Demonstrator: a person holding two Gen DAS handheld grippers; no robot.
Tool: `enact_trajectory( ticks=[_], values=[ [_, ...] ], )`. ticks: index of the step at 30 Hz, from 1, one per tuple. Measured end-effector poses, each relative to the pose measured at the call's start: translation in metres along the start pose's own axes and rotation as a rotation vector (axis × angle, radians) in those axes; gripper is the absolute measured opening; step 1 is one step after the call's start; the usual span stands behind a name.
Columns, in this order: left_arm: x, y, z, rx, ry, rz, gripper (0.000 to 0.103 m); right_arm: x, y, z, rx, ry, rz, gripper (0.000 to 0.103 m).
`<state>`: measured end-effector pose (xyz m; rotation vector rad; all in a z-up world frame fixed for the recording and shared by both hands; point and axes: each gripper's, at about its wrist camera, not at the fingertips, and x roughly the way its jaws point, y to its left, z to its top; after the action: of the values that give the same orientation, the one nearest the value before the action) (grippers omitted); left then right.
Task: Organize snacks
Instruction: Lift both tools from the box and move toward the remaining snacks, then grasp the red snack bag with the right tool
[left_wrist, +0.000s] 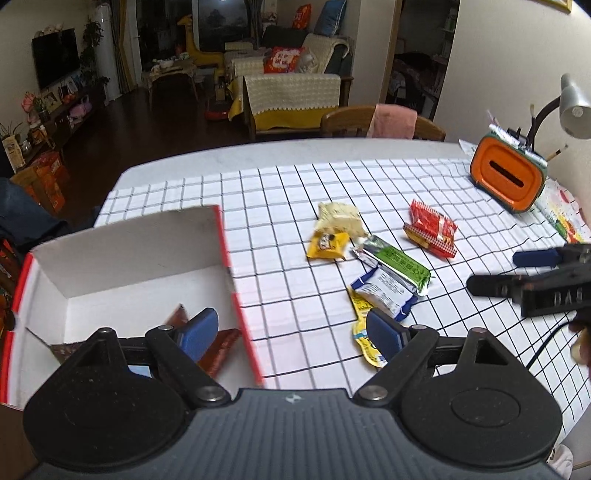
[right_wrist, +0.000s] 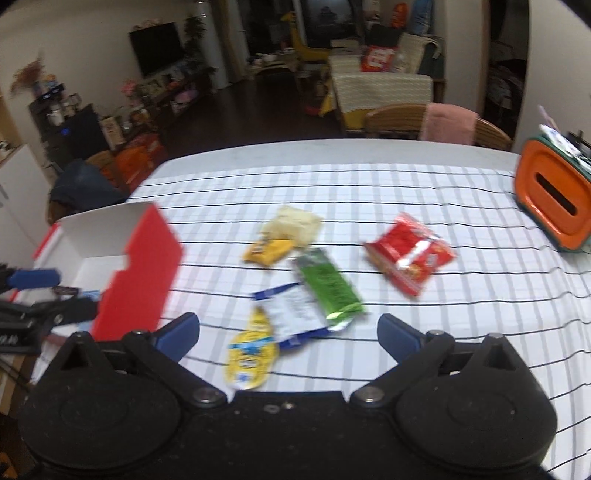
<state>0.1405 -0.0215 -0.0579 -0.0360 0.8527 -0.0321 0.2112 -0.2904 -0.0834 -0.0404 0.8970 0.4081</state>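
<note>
Several snack packets lie loose on the checked tablecloth: a pale yellow one (left_wrist: 340, 218), a small yellow one (left_wrist: 328, 245), a green one (left_wrist: 395, 264), a white-and-blue one (left_wrist: 384, 293), a yellow one (left_wrist: 364, 339) and a red one (left_wrist: 430, 229). At the left stands an open white box with red edges (left_wrist: 140, 258), holding brown-red packets (left_wrist: 218, 350). My left gripper (left_wrist: 291, 334) hovers open over the box's right wall, nothing between its fingers. My right gripper (right_wrist: 290, 334) is wide open above the yellow packet (right_wrist: 251, 354) and the white-and-blue packet (right_wrist: 295, 314), touching neither.
An orange tissue holder (left_wrist: 508, 177) and a desk lamp (left_wrist: 574, 107) stand at the table's far right. A wooden chair with a pink cloth (left_wrist: 391, 120) sits behind the table. The box's red flap (right_wrist: 140, 273) stands up at the left of the right wrist view.
</note>
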Motion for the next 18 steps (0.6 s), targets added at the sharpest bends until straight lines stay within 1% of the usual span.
enact_trajectory(
  ticks=[8,18],
  values=[
    [0.04,-0.038,0.001,-0.02,0.086,-0.007,0.088,0.025,-0.061,0.01,0.073,0.039,-0.042,0.103],
    [0.086,-0.069,0.003,-0.024,0.184,-0.013,0.088,0.071,-0.106,0.033,0.202,0.087,-0.102,0.103]
  ],
)
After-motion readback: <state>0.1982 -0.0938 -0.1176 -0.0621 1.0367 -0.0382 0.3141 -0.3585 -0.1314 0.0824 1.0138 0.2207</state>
